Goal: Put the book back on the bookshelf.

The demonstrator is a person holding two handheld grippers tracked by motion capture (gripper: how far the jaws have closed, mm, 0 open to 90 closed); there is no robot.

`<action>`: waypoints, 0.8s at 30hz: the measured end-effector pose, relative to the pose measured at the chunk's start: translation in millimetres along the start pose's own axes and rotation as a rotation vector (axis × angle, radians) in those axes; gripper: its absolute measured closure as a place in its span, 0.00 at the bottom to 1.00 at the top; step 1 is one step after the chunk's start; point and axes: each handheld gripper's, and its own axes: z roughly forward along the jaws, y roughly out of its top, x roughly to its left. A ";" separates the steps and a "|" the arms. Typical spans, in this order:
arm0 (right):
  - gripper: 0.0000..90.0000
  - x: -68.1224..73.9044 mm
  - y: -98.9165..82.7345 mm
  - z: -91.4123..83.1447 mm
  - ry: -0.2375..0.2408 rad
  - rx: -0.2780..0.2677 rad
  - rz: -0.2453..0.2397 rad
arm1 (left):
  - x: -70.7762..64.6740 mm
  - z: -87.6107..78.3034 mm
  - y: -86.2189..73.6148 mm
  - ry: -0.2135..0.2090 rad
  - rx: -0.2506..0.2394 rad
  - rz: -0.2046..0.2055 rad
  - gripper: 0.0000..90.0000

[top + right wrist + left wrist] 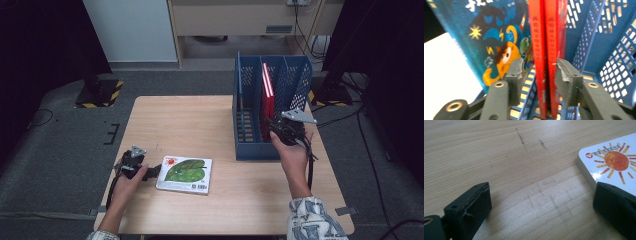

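So far your right gripper (537,75) stands open around the two red books (547,37) already upright in the blue file rack (295,90) at the table's far right edge. Left to do, I judge: the sun-cover book (184,174) lies flat near the front left edge (your left gripper (541,205) open, one jaw over its corner).

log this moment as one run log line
left tongs: open beside picture book | right tongs: open around red books in blue rack

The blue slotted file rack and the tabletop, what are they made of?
The blue slotted file rack looks like moulded plastic, given its even perforations and slight sheen. The pale tabletop shows wood grain, though it could be solid wood or laminate; its finish is matt.
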 end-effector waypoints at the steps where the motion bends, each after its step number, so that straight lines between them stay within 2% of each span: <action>1: 0.61 1.4 -0.2 -1.2 0.010 0.000 0.002 | 0.0 0.0 0.0 0.000 0.000 0.000 0.01; 6: 0.52 7.1 -2.0 -3.5 0.041 0.009 -0.005 | 0.0 0.0 0.0 0.000 0.000 0.000 0.01; 8: 0.47 9.7 -3.0 -3.2 0.079 0.014 0.001 | 0.0 0.0 0.0 0.000 0.000 0.000 0.01; 10: 0.42 14.0 -5.0 -3.1 0.099 0.019 -0.013 | 0.0 0.0 0.0 0.000 0.000 -0.001 0.01; 13: 0.38 19.4 -8.0 -3.5 0.114 0.038 -0.022 | 0.0 0.0 0.0 0.000 0.000 0.000 0.01; 18: 0.33 28.1 -12.5 -7.2 0.143 0.036 -0.033 | -0.1 0.0 0.0 0.000 0.000 0.000 0.01; 24: 0.25 44.4 -21.4 -15.6 0.207 0.057 -0.056 | -0.2 0.0 0.0 0.001 0.000 -0.001 0.01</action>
